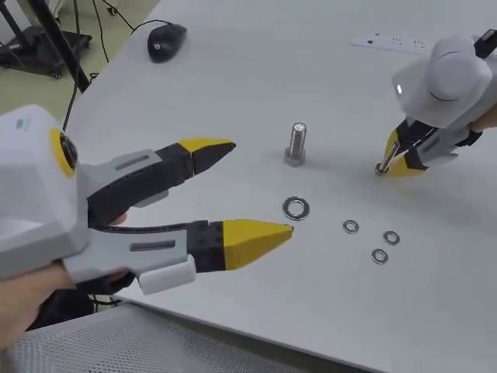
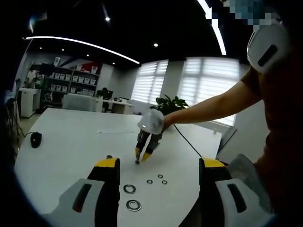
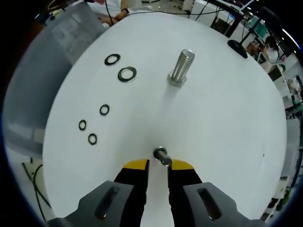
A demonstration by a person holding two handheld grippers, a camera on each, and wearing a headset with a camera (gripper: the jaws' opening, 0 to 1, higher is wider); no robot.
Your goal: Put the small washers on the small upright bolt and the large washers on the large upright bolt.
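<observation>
The small silver bolt [image 1: 383, 166] [image 3: 162, 154] stands at the right of the white table [image 1: 233, 85]. Its lower end is hidden between the yellow tips of the right gripper [image 1: 393, 161] [image 3: 158, 166], whose jaws are drawn nearly together and appear to pinch it. Whether it is quite upright is hard to tell. The large silver hex bolt [image 1: 297, 144] [image 3: 181, 67] stands upright to its left, near the table's middle. Nearer, three small steel washers [image 1: 351, 227] [image 3: 104, 109] lie in a loose cluster right of a large steel washer [image 1: 296, 207] [image 3: 127, 74]. A second large steel washer [image 3: 112, 59] [image 2: 133, 205] lies just beside that one. The left gripper [image 1: 260, 186] [image 2: 160, 164] hovers at the near left, jaws spread wide, holding nothing. A black computer mouse [image 1: 165, 40] sits at the far left.
</observation>
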